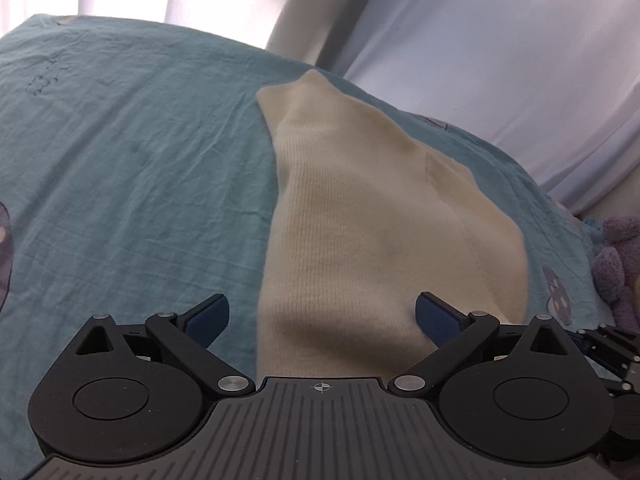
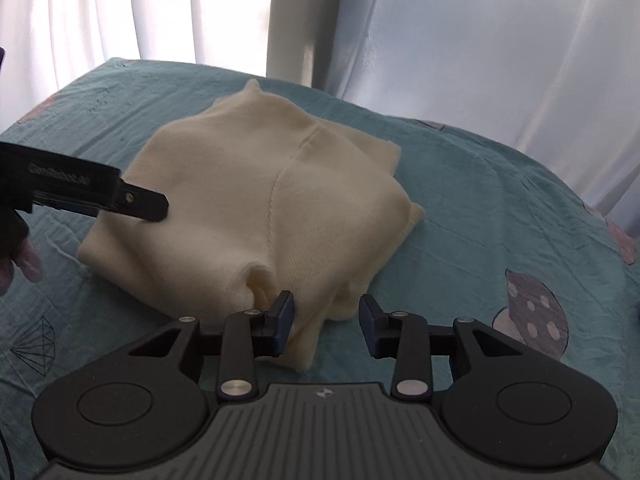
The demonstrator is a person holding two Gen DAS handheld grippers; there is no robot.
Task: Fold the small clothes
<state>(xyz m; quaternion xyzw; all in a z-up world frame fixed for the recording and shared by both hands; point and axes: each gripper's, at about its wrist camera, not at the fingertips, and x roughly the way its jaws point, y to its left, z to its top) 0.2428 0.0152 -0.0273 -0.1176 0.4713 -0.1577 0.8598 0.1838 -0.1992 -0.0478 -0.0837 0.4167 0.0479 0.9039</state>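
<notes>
A cream knitted garment (image 1: 360,208) lies folded on a teal bedsheet (image 1: 120,160). My left gripper (image 1: 322,316) is open wide, its blue-padded fingers on either side of the garment's near edge. In the right wrist view the garment (image 2: 248,200) is a thick folded bundle. My right gripper (image 2: 326,320) is open over the bundle's near corner, its left finger touching the cloth. The left gripper (image 2: 136,204) shows from the side there, over the bundle's left edge.
The bedsheet (image 2: 500,220) has printed mushroom shapes (image 2: 532,312) and a diamond drawing (image 2: 36,344). White curtains (image 2: 480,40) hang behind the bed. A purple plush toy (image 1: 616,268) sits at the right edge.
</notes>
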